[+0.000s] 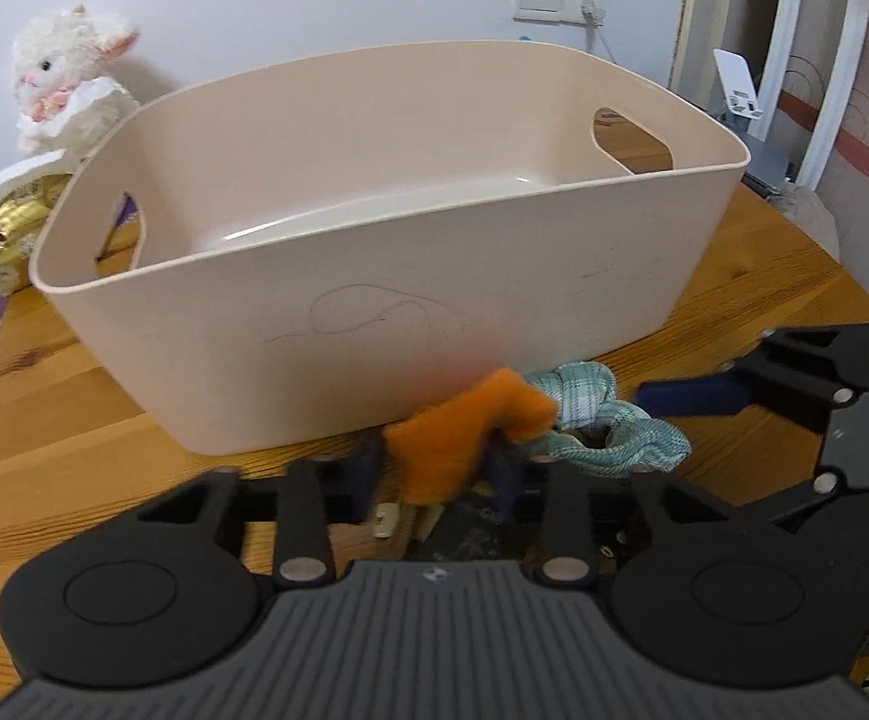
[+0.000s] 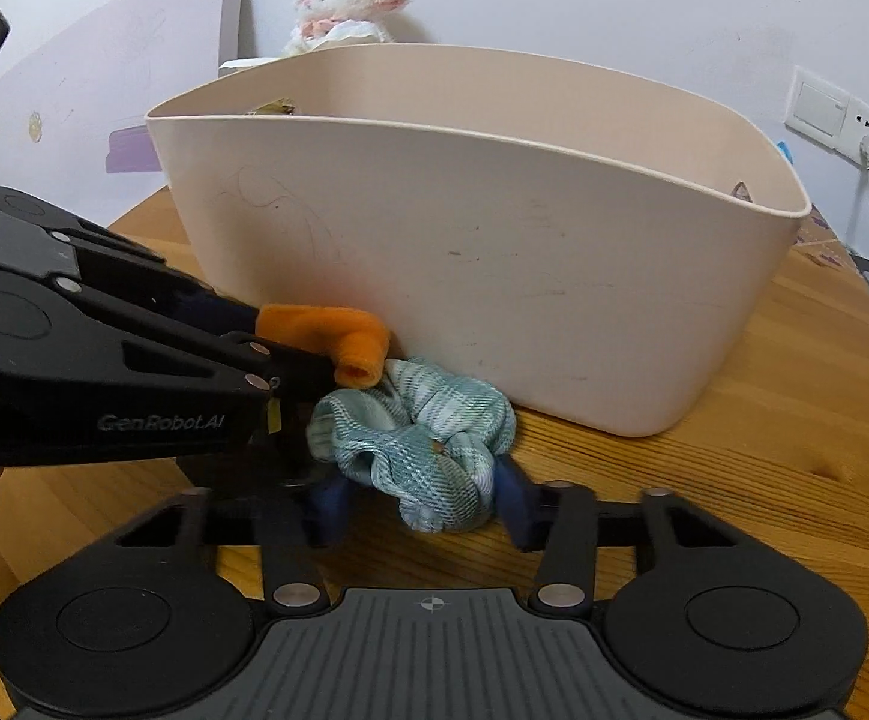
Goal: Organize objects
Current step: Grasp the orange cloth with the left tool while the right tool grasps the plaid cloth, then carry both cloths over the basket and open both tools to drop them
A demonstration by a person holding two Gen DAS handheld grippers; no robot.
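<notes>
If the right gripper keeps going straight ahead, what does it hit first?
The right gripper already has the teal scrunchie between its jaws; straight past that, the near wall of the beige bin comes next. Gap between them is hard to judge.

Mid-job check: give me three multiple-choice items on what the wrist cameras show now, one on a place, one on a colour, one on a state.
1. Where is the green scrunchie?
A. inside the bin
B. on the table in front of the bin
C. beside the plush lamb

2. What colour is the cloth piece in the left claw?
A. orange
B. purple
C. white

3. What does the bin hold?
A. folded towels
B. nothing visible
C. the plush lamb

Answers:
1 B, it lies on the wooden table against the bin's front wall.
2 A, orange fabric sits between the fingers.
3 B, the left view shows a bare floor.
</notes>
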